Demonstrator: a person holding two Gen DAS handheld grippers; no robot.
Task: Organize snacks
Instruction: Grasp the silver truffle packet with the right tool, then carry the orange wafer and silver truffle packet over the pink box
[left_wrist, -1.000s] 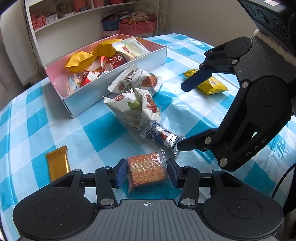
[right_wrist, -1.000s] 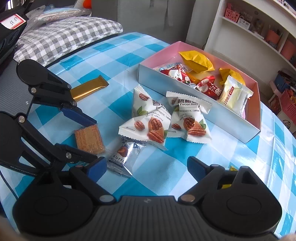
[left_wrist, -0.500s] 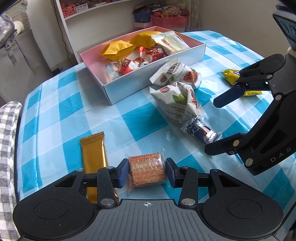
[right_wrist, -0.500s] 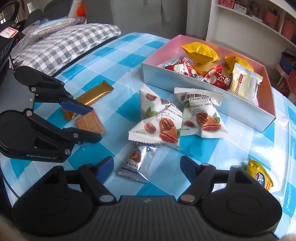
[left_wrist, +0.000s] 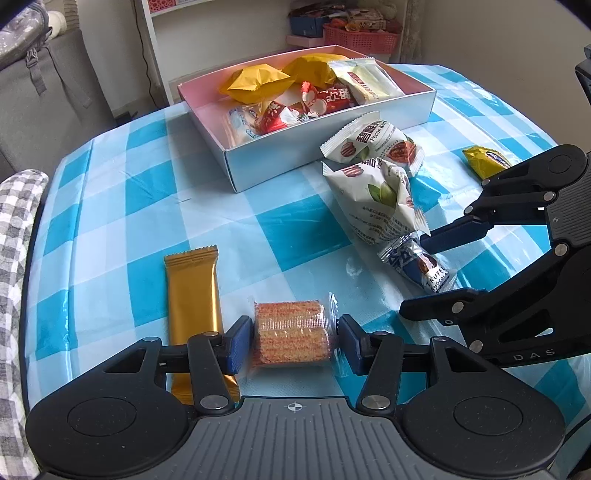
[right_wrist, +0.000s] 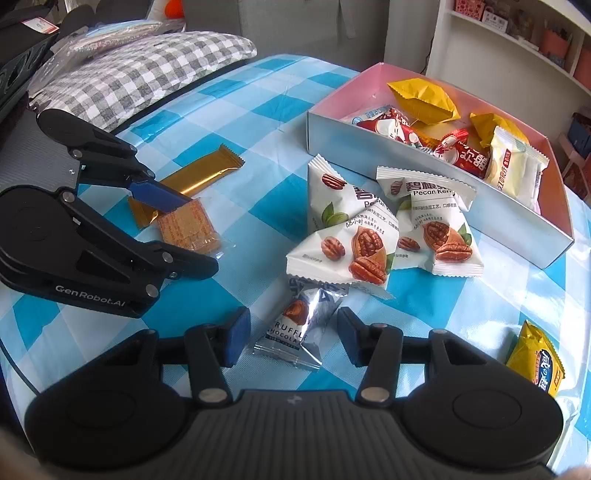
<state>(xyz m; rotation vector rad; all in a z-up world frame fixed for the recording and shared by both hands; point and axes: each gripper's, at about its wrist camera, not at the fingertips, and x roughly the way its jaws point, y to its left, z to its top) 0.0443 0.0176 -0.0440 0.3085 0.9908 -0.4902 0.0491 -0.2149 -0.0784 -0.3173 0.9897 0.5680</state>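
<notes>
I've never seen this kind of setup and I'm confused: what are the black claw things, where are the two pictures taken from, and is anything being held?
They are two hand-held grippers, each with a camera looking along its fingers. One picture is from the left gripper, the other from the right gripper.

On the checked tablecloth stands a box holding snacks. Outside it lie two pecan packets, a gold bar and a yellow packet.

The left jaws, just opening, flank a wrapped cracker with a small gap. The right jaws, just closing, straddle a truffle chocolate without touching it. Nothing is gripped.

Blue-and-white checked tablecloth (left_wrist: 295, 229) — gold bar wrapper (left_wrist: 194, 295), pink-lined box (left_wrist: 207, 96).
</notes>
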